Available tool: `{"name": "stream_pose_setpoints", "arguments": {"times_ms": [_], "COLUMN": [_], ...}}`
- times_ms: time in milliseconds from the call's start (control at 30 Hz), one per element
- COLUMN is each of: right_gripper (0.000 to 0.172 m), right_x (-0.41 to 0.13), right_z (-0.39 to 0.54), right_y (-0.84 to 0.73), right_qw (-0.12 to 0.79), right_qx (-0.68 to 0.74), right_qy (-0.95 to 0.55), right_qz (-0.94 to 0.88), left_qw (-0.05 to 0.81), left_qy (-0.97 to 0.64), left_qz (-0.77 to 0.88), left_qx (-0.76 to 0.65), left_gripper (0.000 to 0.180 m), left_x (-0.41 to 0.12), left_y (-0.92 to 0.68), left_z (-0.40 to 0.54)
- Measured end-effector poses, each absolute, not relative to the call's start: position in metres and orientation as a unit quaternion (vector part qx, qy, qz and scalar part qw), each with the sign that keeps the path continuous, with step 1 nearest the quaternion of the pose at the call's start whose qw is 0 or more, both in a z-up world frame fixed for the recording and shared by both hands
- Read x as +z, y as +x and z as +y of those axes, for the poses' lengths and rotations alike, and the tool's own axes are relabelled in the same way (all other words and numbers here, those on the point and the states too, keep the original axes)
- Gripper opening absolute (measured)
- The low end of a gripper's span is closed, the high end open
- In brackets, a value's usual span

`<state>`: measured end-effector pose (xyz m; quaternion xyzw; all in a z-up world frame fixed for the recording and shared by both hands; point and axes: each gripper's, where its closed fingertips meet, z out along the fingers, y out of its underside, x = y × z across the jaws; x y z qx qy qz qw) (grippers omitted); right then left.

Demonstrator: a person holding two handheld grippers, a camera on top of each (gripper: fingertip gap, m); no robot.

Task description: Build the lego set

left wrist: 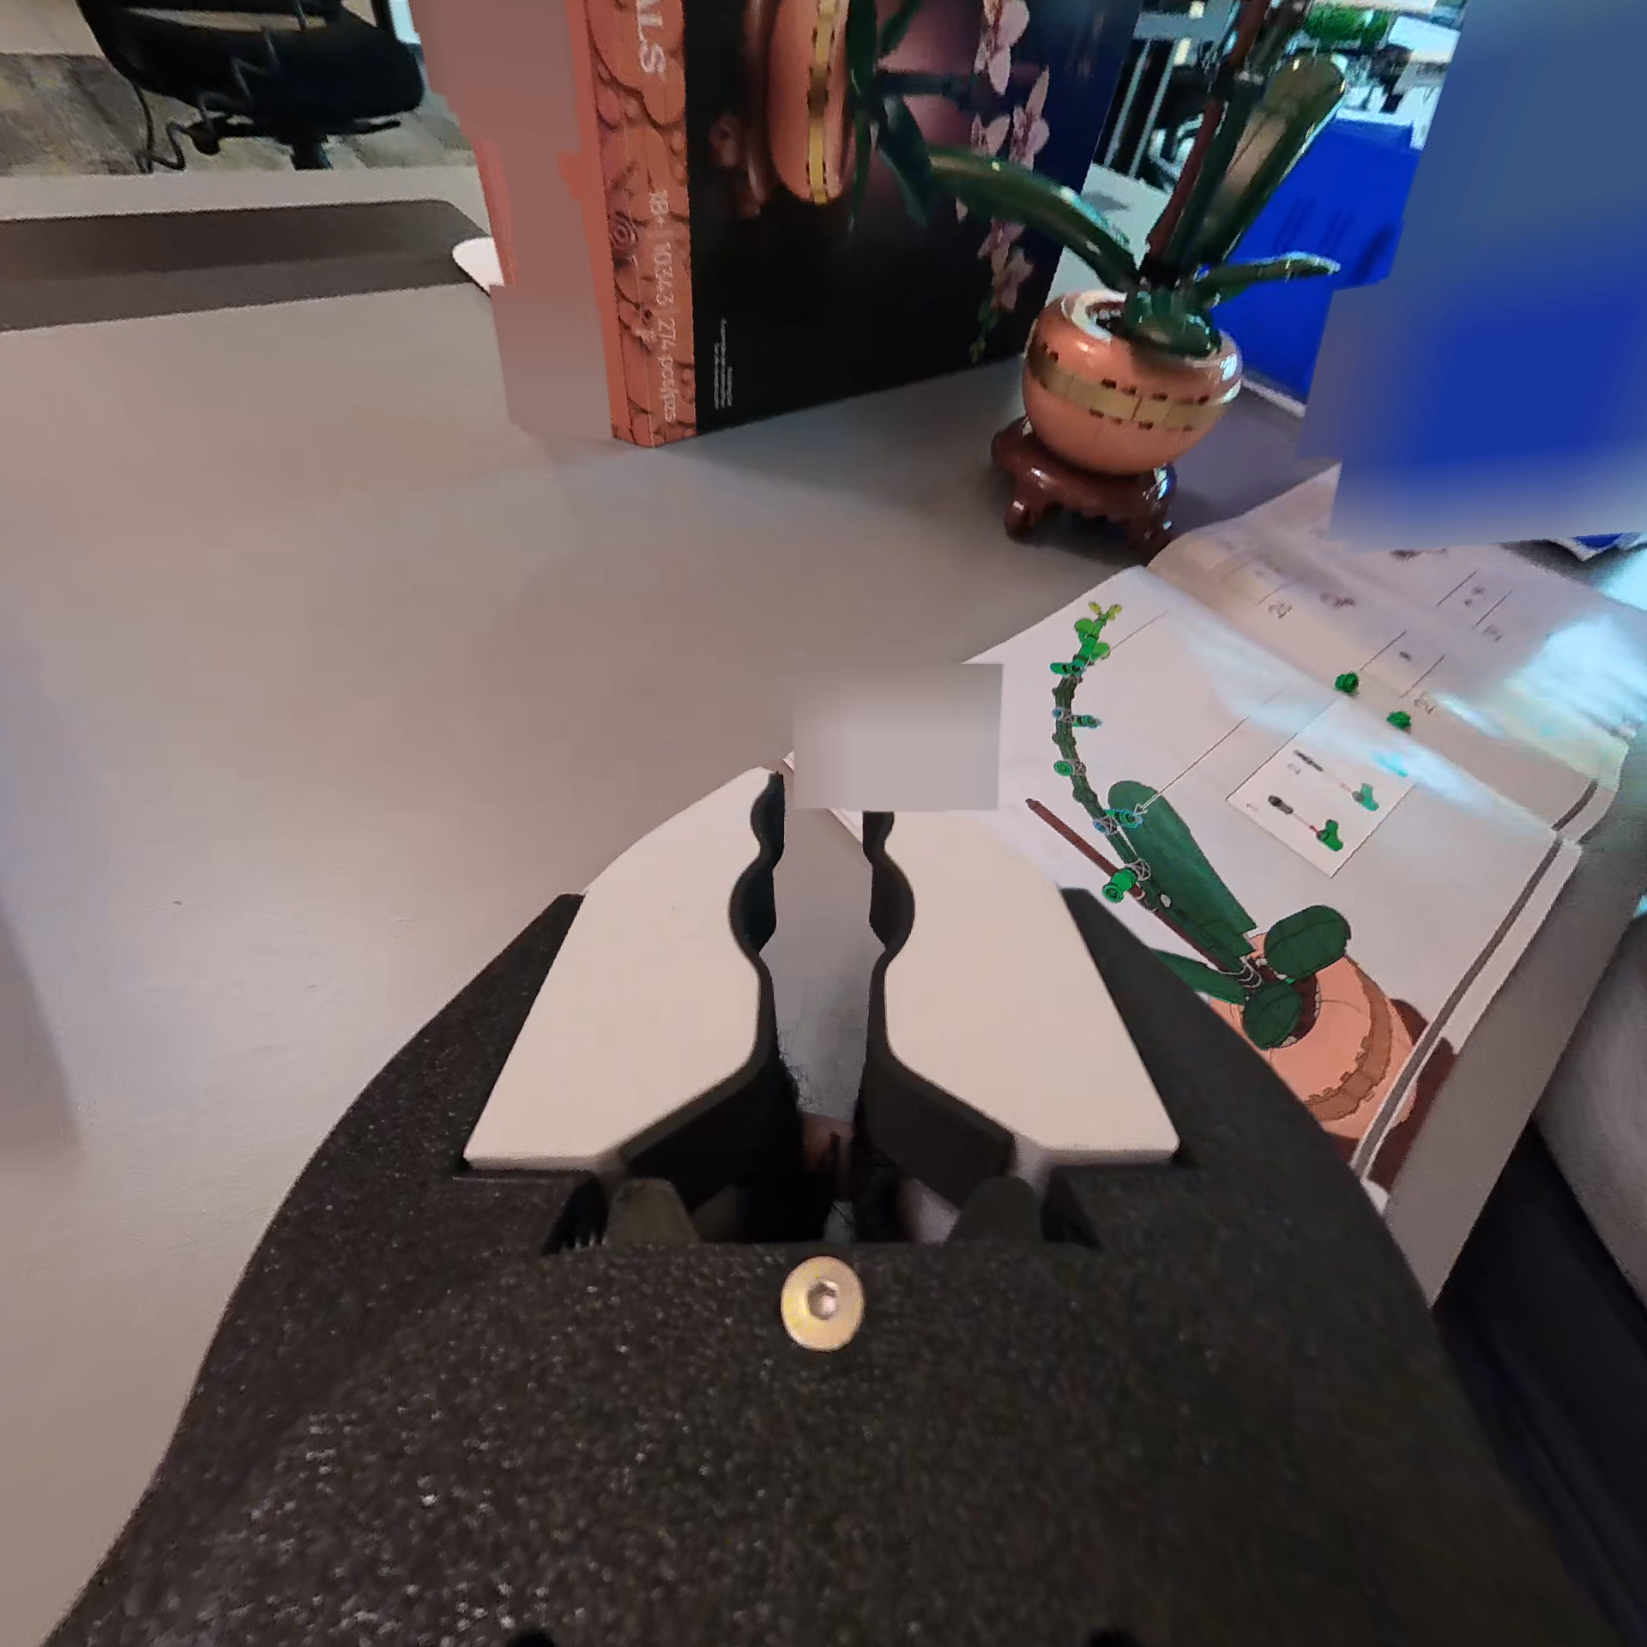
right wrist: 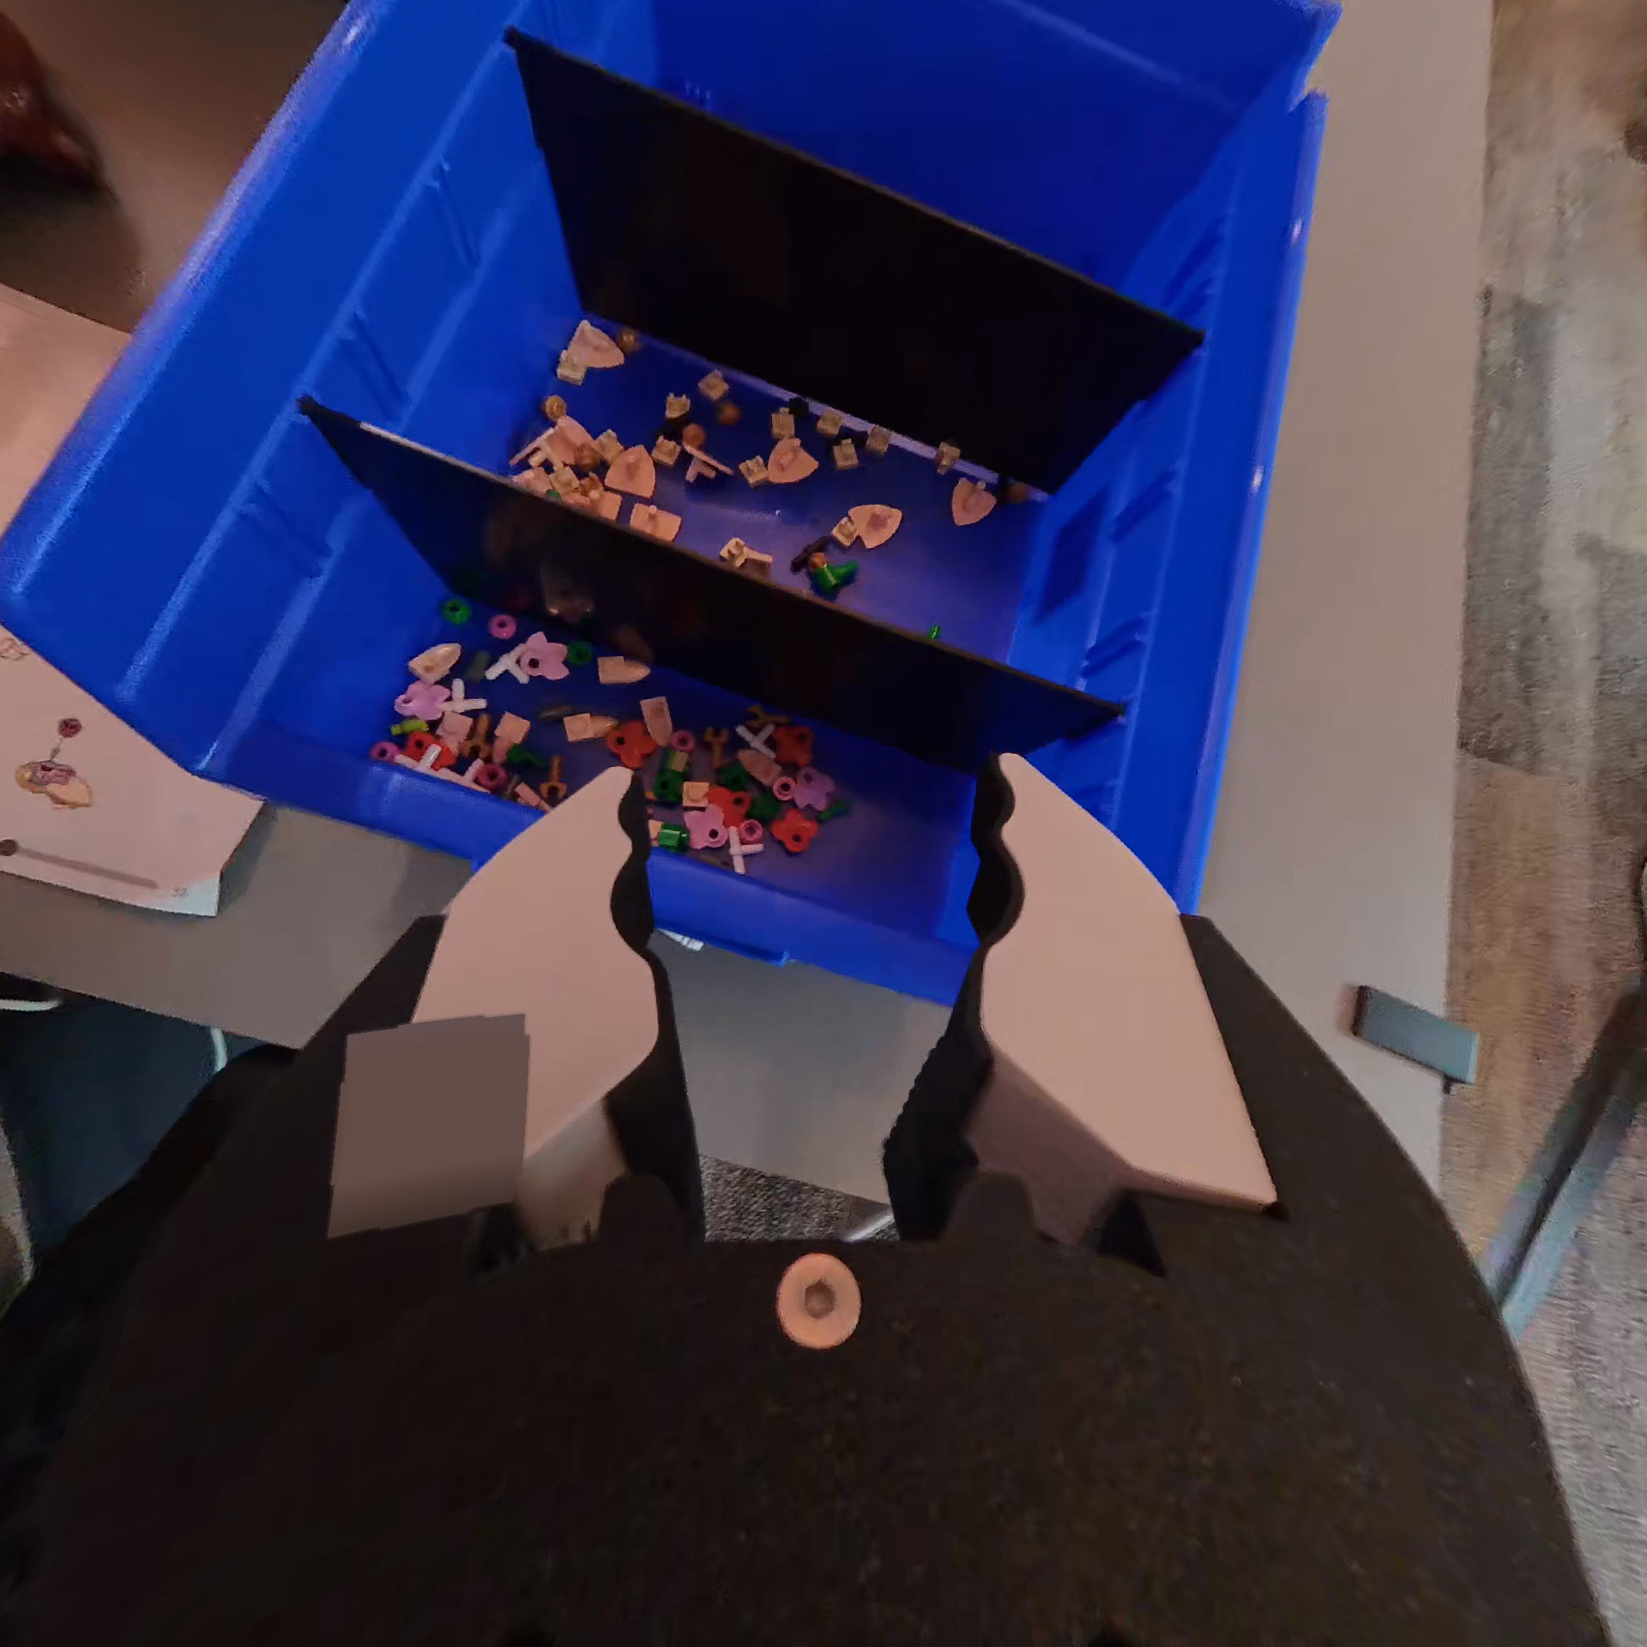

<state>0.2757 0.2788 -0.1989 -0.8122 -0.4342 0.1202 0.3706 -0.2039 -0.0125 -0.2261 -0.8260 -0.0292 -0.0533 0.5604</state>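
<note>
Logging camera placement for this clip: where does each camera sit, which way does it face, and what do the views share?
Left wrist view: on the left gripper, facing forward over a grey table to an open instruction booklet, a brick-built potted plant and a box; fingers slightly apart.
Right wrist view: on the right gripper, angled down into a divided blue bin of small bricks; fingers wide apart, nothing between them.
Shared: table and booklet; neither shows the other gripper.

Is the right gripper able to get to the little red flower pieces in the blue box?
Probably yes. The right gripper is open above the blue box, whose top is uncovered, and the red flower pieces lie in the nearest part, before the black divider.
</note>
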Motion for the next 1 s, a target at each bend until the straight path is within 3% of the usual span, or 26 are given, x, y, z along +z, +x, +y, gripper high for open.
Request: {"name": "stream_pose_setpoints", "arguments": {"times_ms": [133, 267, 333, 500, 567, 700, 767, 1000], "right_gripper": [0.064, 0.039, 0.039, 0.071, 0.07, 0.053, 0.032, 0.029], "right_x": [-0.206, -0.208, -0.213, -0.236, -0.244, -0.262, -0.266, -0.246], "right_z": [0.272, 0.261, 0.253, 0.228, 0.228, 0.218, 0.219, 0.217], "right_y": [0.274, 0.262, 0.257, 0.26, 0.261, 0.241, 0.225, 0.197], "right_qw": [0.344, 0.325, 0.314, 0.263, 0.253, 0.218, 0.254, 0.424], "right_qx": [0.179, 0.248, 0.256, 0.216, 0.162, 0.082, 0.046, 0.109], "right_qy": [-0.824, -0.819, -0.801, -0.713, -0.667, -0.567, -0.525, -0.472], "right_qz": [-0.413, -0.402, -0.439, -0.613, -0.682, -0.79, -0.811, -0.765], "left_qw": [0.571, 0.561, 0.554, 0.553, 0.555, 0.563, 0.572, 0.596], "left_qy": [-0.819, -0.826, -0.832, -0.832, -0.831, -0.826, -0.82, -0.802], "left_qz": [-0.039, -0.031, -0.025, -0.019, -0.023, -0.021, -0.019, -0.026], "left_qx": [-0.054, -0.042, -0.038, -0.032, -0.031, -0.03, -0.023, -0.033], "left_gripper": [0.016, 0.016, 0.016, 0.016, 0.016, 0.016, 0.015, 0.015], "left_x": [-0.223, -0.226, -0.228, -0.229, -0.228, -0.225, -0.222, -0.214], "left_y": [-0.207, -0.206, -0.205, -0.204, -0.205, -0.205, -0.205, -0.205], "left_z": [-0.014, -0.013, -0.012, -0.012, -0.012, -0.013, -0.014, -0.018]}}
